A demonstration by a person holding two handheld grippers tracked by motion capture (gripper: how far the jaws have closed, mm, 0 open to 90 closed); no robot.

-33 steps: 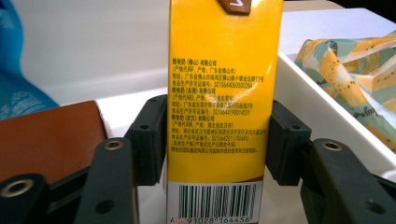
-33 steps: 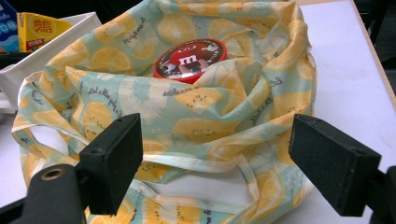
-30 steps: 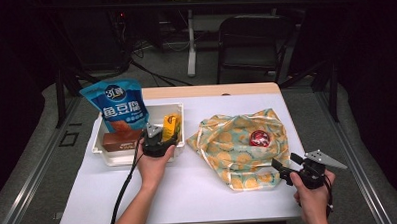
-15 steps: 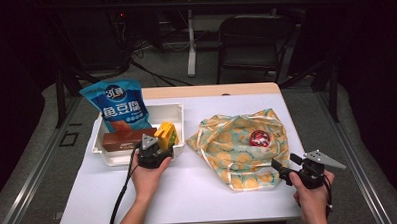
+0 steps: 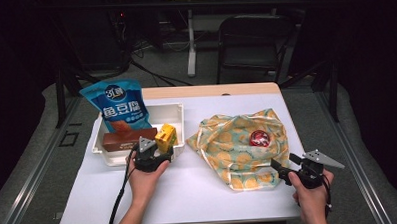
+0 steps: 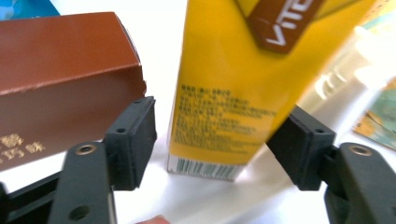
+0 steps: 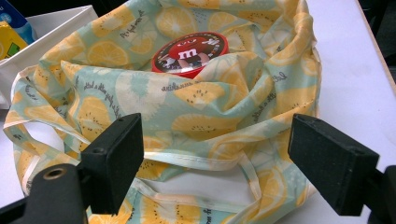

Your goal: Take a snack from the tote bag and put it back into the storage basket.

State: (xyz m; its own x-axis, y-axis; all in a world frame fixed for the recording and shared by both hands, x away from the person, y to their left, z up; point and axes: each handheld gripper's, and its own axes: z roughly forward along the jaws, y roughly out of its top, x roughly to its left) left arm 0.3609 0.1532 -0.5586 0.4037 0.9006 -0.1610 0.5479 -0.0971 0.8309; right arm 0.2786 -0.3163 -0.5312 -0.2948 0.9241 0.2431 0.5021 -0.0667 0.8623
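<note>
Tongs: our left tongs (image 6: pixel 219 149) just opening, released, straddling yellow drink carton (image 6: pixel 252 84) at frame centre; right tongs (image 7: pixel 233 172) released before lemon-print bag (image 7: pixel 205 116).

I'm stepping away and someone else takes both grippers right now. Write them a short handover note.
Left gripper: jaws have just been opening; the yellow carton stands between the pads, not pressed.
Right gripper: open, at the near edge of the lemon-print bag, holding nothing.
Things: carton upright in the white bin, beside the brown box and blue snack pouch. A red tin sits in the bag.
Done: carton apparently just released.
Left: unclear which way things go; probably back the left gripper off.
</note>
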